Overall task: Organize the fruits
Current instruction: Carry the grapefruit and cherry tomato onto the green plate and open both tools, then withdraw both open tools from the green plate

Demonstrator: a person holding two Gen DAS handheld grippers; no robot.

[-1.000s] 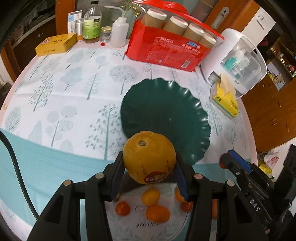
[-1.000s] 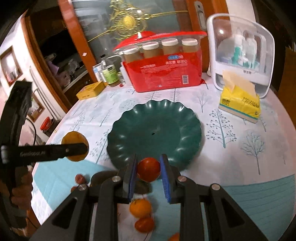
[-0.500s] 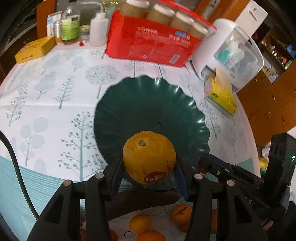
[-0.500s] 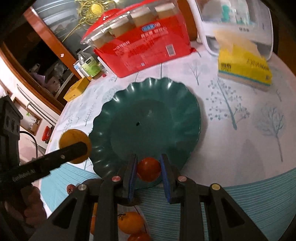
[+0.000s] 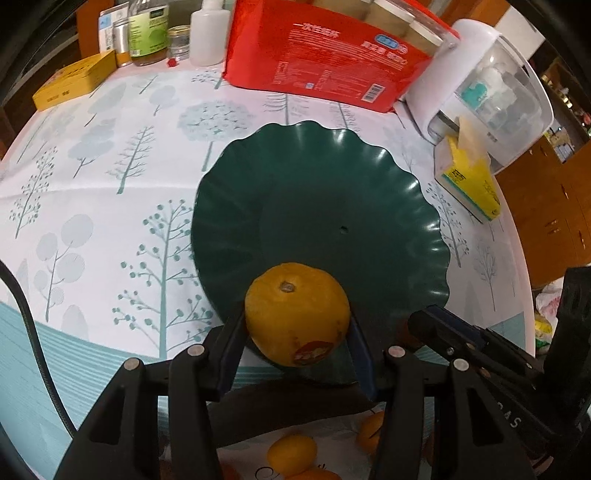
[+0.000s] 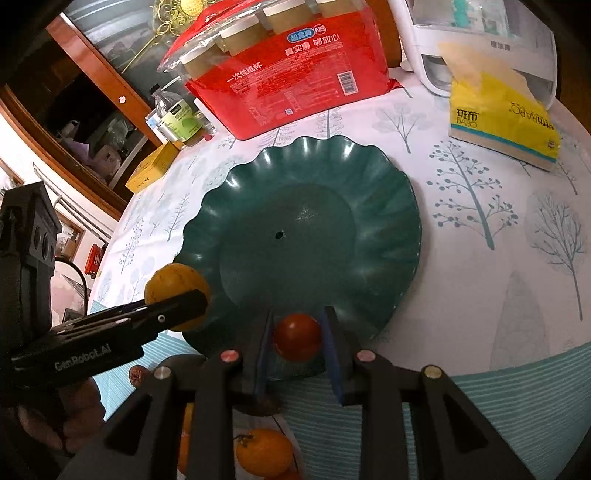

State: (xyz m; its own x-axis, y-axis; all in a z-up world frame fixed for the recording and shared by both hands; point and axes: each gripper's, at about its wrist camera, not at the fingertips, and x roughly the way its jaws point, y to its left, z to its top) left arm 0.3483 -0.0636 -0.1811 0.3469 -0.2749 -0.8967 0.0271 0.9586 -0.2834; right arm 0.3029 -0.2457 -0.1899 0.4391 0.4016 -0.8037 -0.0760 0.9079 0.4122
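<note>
A dark green scalloped plate (image 5: 332, 192) (image 6: 332, 221) sits mid-table with nothing lying on it. My left gripper (image 5: 297, 325) is shut on a large orange with a red sticker (image 5: 297, 312), held over the plate's near-left rim; it also shows in the right wrist view (image 6: 173, 280). My right gripper (image 6: 297, 339) is shut on a small red tomato (image 6: 297, 336), held over the plate's near rim. Several small oranges (image 5: 291, 454) (image 6: 262, 450) lie on the cloth below the grippers.
A red pack of paper cups (image 5: 332, 62) stands behind the plate. A yellow tissue pack (image 6: 502, 122) and a white container (image 5: 491, 96) are at the right. Bottles (image 5: 147, 33) and a yellow tin (image 5: 74, 83) are at the back left.
Both grippers have moved forward with their fruit, from over the loose oranges to over the plate's near rim. The plate now looks closer and larger.
</note>
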